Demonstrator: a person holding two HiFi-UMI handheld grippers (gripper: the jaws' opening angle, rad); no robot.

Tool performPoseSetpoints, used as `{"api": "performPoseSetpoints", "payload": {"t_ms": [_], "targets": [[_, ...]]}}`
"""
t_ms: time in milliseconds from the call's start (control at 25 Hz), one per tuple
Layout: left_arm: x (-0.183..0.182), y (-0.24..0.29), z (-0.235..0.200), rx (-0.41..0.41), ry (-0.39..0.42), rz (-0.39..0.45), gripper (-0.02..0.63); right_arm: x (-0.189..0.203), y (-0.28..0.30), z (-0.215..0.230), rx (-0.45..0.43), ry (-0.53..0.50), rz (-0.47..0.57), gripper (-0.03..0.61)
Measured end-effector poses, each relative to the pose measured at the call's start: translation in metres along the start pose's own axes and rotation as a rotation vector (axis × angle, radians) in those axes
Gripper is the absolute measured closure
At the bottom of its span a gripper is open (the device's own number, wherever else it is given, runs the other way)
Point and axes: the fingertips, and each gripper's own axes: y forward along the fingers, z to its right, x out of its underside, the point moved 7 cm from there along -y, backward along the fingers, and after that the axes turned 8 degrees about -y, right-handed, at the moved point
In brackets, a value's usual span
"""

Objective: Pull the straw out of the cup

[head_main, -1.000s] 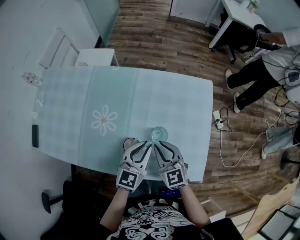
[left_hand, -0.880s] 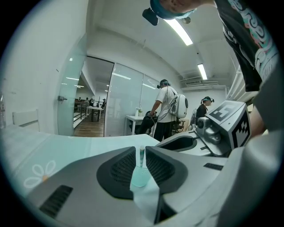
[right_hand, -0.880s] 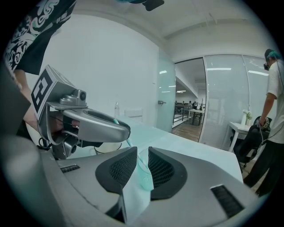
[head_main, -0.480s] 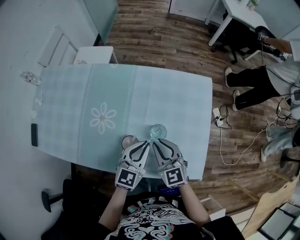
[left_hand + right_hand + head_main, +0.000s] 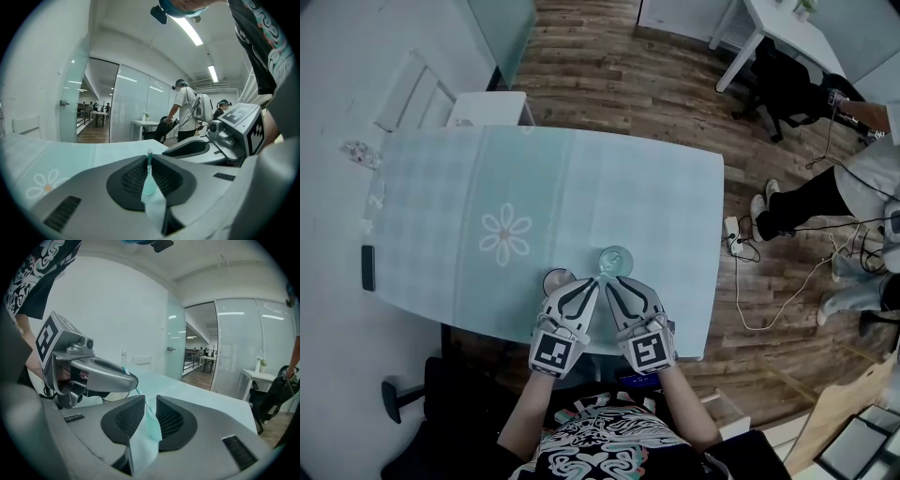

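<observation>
A clear cup stands near the table's front edge. A pale green straw slants up out of the cup to the left. My left gripper pinches the straw's upper end between its pads, and its jaws are opening a touch. My right gripper meets the cup's near rim. Its jaws stand narrowly apart, with the translucent cup wall between the pads. The two grippers sit side by side with their tips almost touching.
A small round lid or dish lies just left of the grippers. A black phone and a clear bottle are at the table's left side. A white chair stands beyond. A person and floor cables are at the right.
Both grippers stay where they were, and the left jaws look slightly narrower than a second ago. The person at the right has moved further off.
</observation>
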Motion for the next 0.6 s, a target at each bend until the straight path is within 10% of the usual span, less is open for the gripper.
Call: {"api": "performPoseSetpoints", "payload": {"t_ms": [600], "targets": [[0.0012, 0.0001, -0.0068, 0.003, -0.067, 0.021, 0.581, -0.0083, -0.0078, 0.0069, 0.063, -0.017, 0.036, 0.555]]}}
